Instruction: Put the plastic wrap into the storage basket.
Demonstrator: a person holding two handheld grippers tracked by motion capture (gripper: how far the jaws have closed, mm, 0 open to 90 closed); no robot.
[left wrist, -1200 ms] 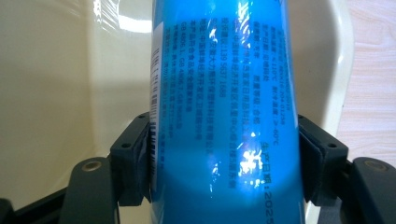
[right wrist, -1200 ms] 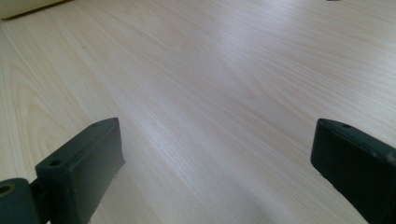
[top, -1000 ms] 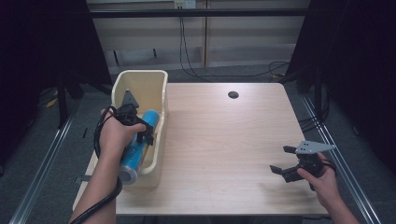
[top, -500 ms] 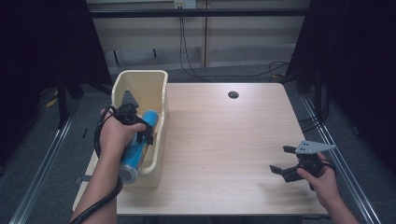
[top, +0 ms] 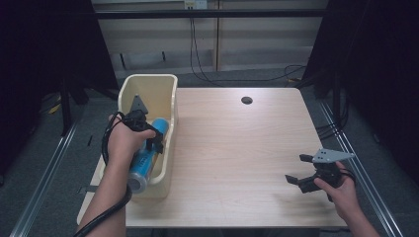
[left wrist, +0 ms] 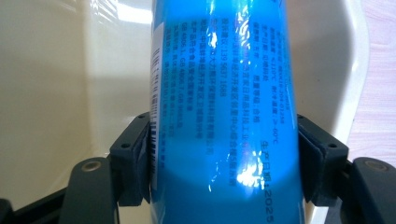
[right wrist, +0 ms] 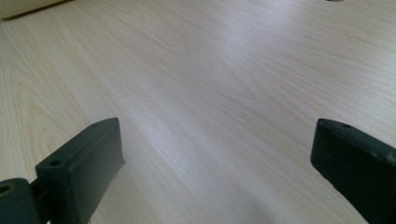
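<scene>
The pale wooden worktop [top: 237, 163] carried little. A cream plastic bin [top: 170, 89] sat along its left edge, reaching from the far left corner well down toward the near one, and its tall walls closed in whatever lay inside. A small dark round hole [top: 246, 100] marked the worktop near the middle of the far edge. Beyond that edge, black cables [top: 197, 59] hung against a light panel and trailed over the floor.

Inside the bin lay a blue cylindrical bottle [top: 146, 158], its length running along the left edge, its grey capped end toward the near edge. In the left gripper view the bottle [left wrist: 224, 107] showed a glossy blue wrap with dark printed text and a white barcode strip, with the cream walls of the bin [left wrist: 51, 93] behind it.

The left tongs [top: 150, 140], held in the person's left hand [top: 123, 143], reached into the bin and were closed on the bottle, 1 black pad pressing each side of it. The bin's right wall stood just beside the grip.

The right tongs [top: 298, 169], in the right hand [top: 341, 190], rested near the near right corner, well apart from the bin, their jaws spread wide over bare wood with nothing between them.
</scene>
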